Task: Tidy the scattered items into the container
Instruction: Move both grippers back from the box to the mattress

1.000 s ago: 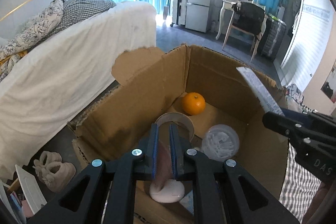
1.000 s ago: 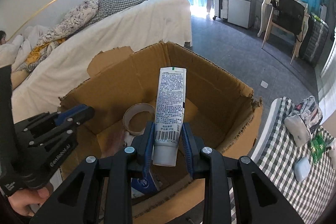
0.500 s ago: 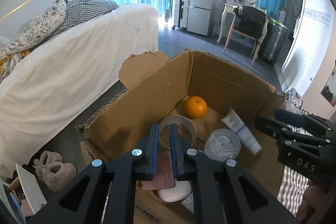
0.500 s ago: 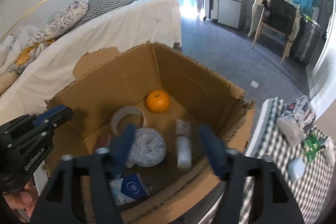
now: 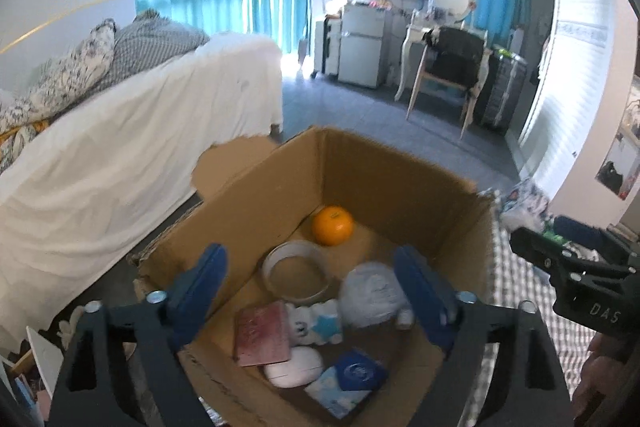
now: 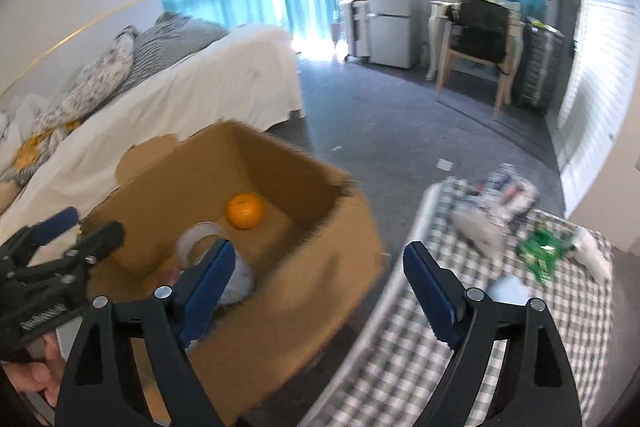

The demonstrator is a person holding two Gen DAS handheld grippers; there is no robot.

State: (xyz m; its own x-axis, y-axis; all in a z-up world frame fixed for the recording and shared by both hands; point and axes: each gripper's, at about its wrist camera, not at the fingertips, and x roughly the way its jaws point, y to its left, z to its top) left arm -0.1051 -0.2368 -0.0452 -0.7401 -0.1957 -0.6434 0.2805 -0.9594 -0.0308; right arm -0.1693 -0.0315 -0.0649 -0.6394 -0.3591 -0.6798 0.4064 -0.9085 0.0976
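Orange [image 5: 332, 225], tape roll [image 5: 295, 275] and pink card [image 5: 262, 338] are already held in the cardboard box [image 5: 256, 211], both left tool [image 5: 310, 291] and right tool [image 6: 320, 287] are opening empty, items on the checkered worktop [image 6: 420, 359] at right are left.

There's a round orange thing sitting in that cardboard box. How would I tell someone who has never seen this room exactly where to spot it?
Find the open cardboard box on the floor beside the white-draped bed. Look down into its far corner, just beyond the clear tape roll. There sits the orange, apart from the things at the near end: the only bright orange, ball-shaped thing among pale, flat or white neighbours.
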